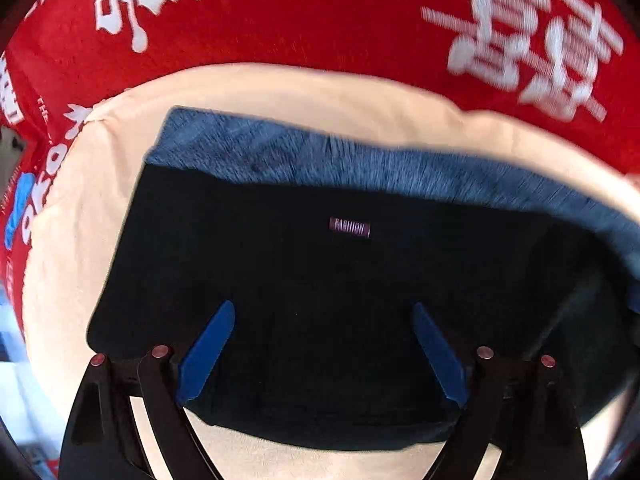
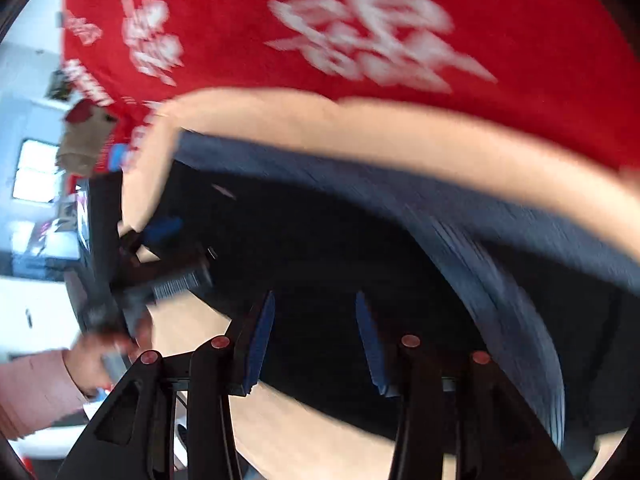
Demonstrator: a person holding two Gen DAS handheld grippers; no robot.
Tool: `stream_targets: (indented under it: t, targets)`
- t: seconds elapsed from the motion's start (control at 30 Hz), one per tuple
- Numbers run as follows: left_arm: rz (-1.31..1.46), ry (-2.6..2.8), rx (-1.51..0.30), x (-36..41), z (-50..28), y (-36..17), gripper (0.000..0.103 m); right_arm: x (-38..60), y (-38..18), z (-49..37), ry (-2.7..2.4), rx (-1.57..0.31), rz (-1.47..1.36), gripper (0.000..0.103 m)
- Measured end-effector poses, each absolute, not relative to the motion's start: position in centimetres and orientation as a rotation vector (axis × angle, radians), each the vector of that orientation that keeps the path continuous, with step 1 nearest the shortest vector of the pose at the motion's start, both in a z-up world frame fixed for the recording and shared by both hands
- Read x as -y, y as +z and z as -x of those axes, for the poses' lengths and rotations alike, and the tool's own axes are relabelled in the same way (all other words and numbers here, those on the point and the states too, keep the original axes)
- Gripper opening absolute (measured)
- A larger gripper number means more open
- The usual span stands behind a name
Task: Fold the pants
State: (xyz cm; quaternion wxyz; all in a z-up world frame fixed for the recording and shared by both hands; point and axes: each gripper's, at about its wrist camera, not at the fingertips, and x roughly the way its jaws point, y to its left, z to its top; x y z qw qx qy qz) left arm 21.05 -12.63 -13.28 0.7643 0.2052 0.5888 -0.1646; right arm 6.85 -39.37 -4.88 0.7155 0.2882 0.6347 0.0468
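The dark pants point(image 1: 320, 272) lie folded in a flat block on a cream cloth point(image 1: 280, 92). A small "FASHION" label point(image 1: 349, 228) faces up, and a lighter blue layer point(image 1: 304, 160) shows along the far edge. My left gripper point(image 1: 323, 306) hovers over the near half of the pants. It is open wide, with nothing pinched between its blue pads point(image 1: 212, 344). In the blurred right wrist view, my right gripper point(image 2: 316, 296) stands over the pants point(image 2: 360, 240). Its jaws are partly apart and a gap shows between its pads. At the pants' left end is the left gripper's blue finger point(image 2: 162, 229).
Under the cream cloth point(image 2: 320, 120) lies a red cloth with white characters point(image 1: 320, 20). In the right wrist view, a hand with a pink sleeve point(image 2: 96, 354) holds the left tool. Beyond the table's left edge are a brown paper object point(image 2: 82, 140) and white room furniture.
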Motion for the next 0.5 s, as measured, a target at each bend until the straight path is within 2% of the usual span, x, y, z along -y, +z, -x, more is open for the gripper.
stream_targets:
  t: [0.13, 0.5]
  targets:
    - [-0.560, -0.375, -1.253, 13.6, -19.6, -13.1, 0.091, 42.2, -4.7, -0.1, 0.022, -1.342, -0.822, 0.047]
    - [-0.581, -0.643, -1.270, 19.7, -10.8, -7.9, 0.091, 44.2, -3.8, 17.9, -0.276, -1.199, -1.195, 0.050]
